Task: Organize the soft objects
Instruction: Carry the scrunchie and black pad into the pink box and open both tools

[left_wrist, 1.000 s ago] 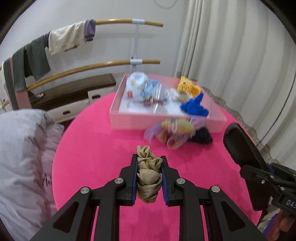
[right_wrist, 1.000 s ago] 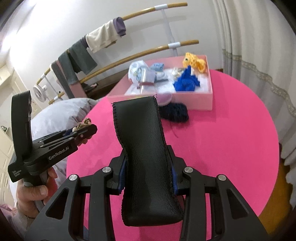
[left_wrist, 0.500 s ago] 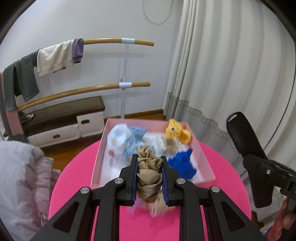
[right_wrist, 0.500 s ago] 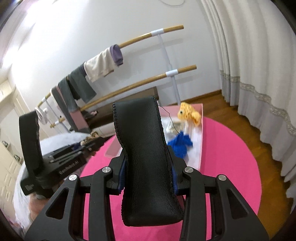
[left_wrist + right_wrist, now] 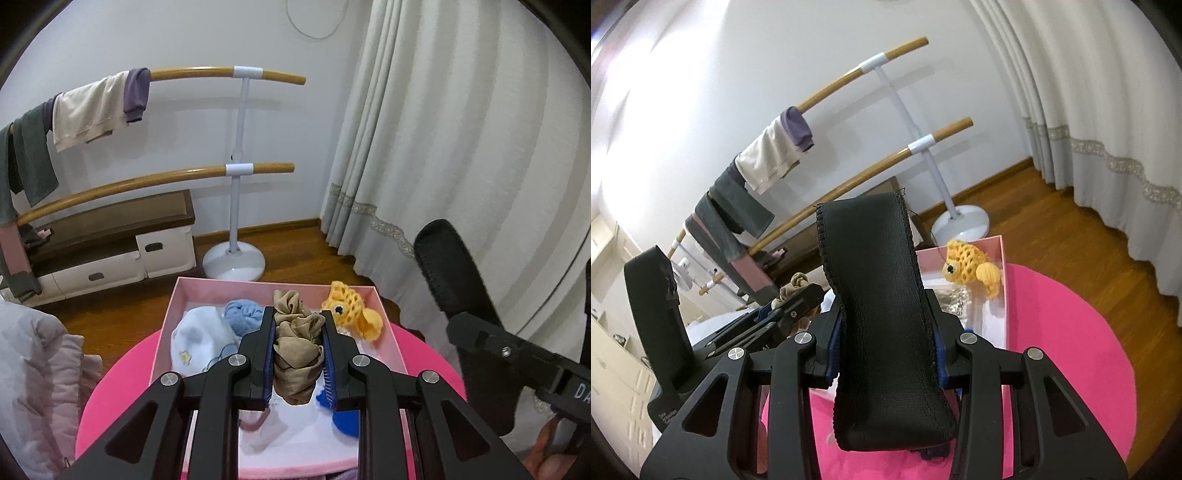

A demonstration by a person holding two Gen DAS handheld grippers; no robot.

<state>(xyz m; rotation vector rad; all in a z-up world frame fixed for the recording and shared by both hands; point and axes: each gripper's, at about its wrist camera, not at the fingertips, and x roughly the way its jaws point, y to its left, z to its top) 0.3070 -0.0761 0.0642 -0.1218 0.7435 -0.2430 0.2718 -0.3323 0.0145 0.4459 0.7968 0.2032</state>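
While the left gripper (image 5: 298, 350) pinches a tan scrunchie (image 5: 295, 354) above the pink box (image 5: 164, 332), a yellow knitted fish (image 5: 351, 314) and blue cloth (image 5: 242, 317) lie inside; the right gripper (image 5: 886, 354) clamps a black leather strap (image 5: 882, 314), blocking its view.

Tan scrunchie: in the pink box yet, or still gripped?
Gripped. The left gripper jaws pinch the tan scrunchie, held above the pink box.

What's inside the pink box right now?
In the pink box: a white cloth, blue bundle, orange crochet fish and a blue knit piece. The left gripper and its tan scrunchie cover the middle.
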